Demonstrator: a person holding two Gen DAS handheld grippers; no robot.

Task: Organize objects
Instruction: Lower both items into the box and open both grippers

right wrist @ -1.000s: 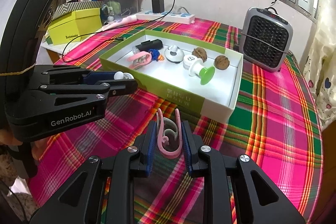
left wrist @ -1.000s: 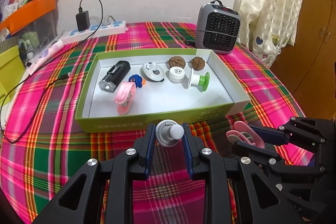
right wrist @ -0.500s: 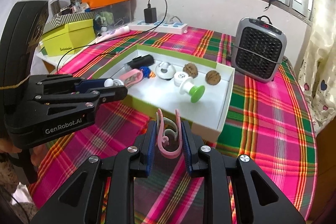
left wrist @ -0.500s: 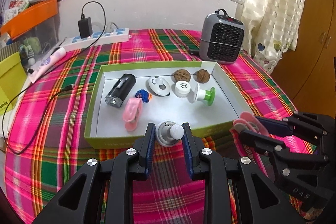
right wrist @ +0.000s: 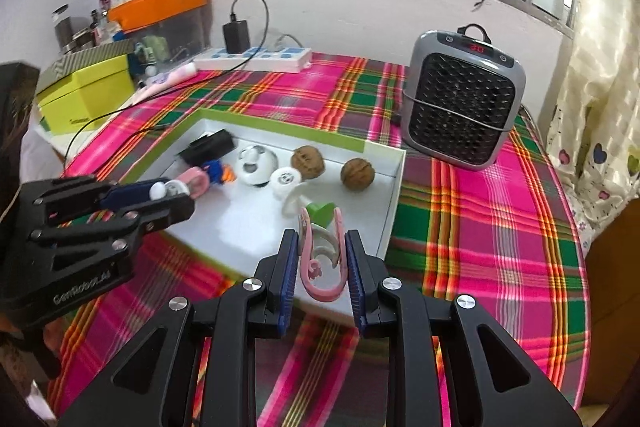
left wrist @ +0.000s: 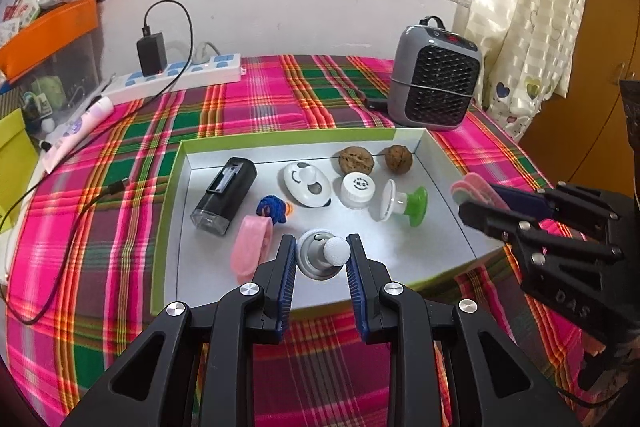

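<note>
A green-rimmed white box point(left wrist: 280, 137) point(right wrist: 394, 187) lies on the plaid table. It holds a black light point(left wrist: 224, 195), a pink strap point(left wrist: 250, 247), a blue yarn ball point(left wrist: 272, 209), a white disc point(left wrist: 306, 183), a white cap point(left wrist: 358, 191), a green-and-white suction cup point(left wrist: 402, 205) and two walnuts point(left wrist: 356, 159). My left gripper point(left wrist: 320, 259) is shut on a grey knob with a white ball point(left wrist: 325, 257), above the box's near part. My right gripper point(right wrist: 322, 261) is shut on a pink clip point(right wrist: 320, 267), over the box's near right edge.
A grey heater point(left wrist: 436, 87) point(right wrist: 464, 107) stands behind the box at the right. A power strip with a black charger point(left wrist: 176, 75) and a cable point(left wrist: 52, 259) lie at the back left. A yellow-green box point(right wrist: 86, 95) and an orange bin point(right wrist: 160, 3) stand at the left.
Both grippers have moved forward and higher with their objects. They now hover over the box instead of in front of its near wall.
</note>
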